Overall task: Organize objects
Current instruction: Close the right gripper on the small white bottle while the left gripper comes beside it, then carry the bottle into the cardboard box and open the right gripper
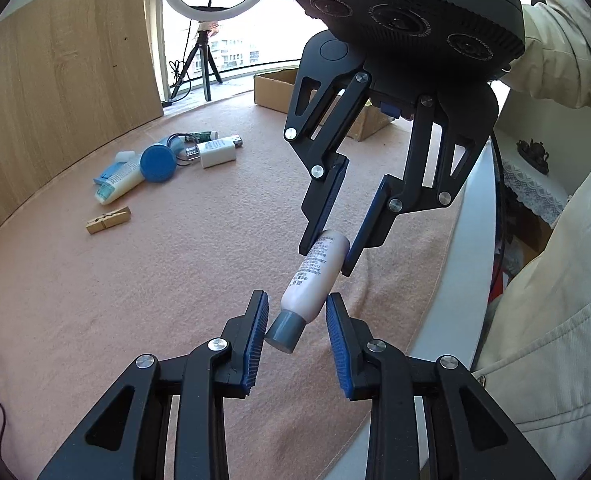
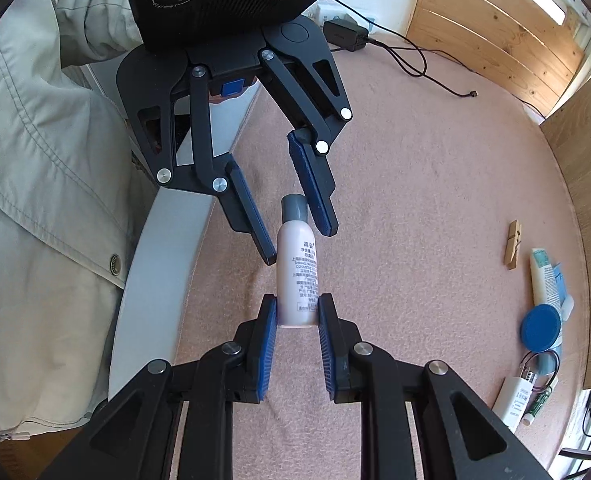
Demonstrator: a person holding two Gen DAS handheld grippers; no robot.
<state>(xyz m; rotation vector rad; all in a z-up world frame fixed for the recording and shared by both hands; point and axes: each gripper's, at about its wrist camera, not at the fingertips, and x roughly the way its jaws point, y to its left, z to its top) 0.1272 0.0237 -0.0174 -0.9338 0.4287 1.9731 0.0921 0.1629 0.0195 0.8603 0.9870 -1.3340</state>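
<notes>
A pale pink bottle [image 1: 315, 268] with a grey cap [image 1: 282, 333] hangs above the pink carpet. My right gripper [image 2: 296, 298] is shut on the bottle's [image 2: 297, 276] base end, its blue pads pressing both sides. My left gripper [image 1: 297, 296] straddles the cap end. One blue pad [image 1: 257, 332] lies close against the cap, and a gap shows on the other side. In the right wrist view the left gripper [image 2: 299, 246] comes in from above around the cap [image 2: 294, 206]. In the left wrist view the right gripper [image 1: 326, 260] reaches down from the upper right.
On the carpet lie a clothespin [image 1: 108, 220], a tube [image 1: 119, 184], a blue-lidded jar [image 1: 157, 164] and a white box [image 1: 216, 152]. Behind stand a cardboard box [image 1: 273, 90], a ring light on a tripod [image 1: 205, 60] and a wood panel [image 1: 55, 80]. A white table edge [image 2: 151, 248] and a person's beige jacket [image 2: 35, 200] are close.
</notes>
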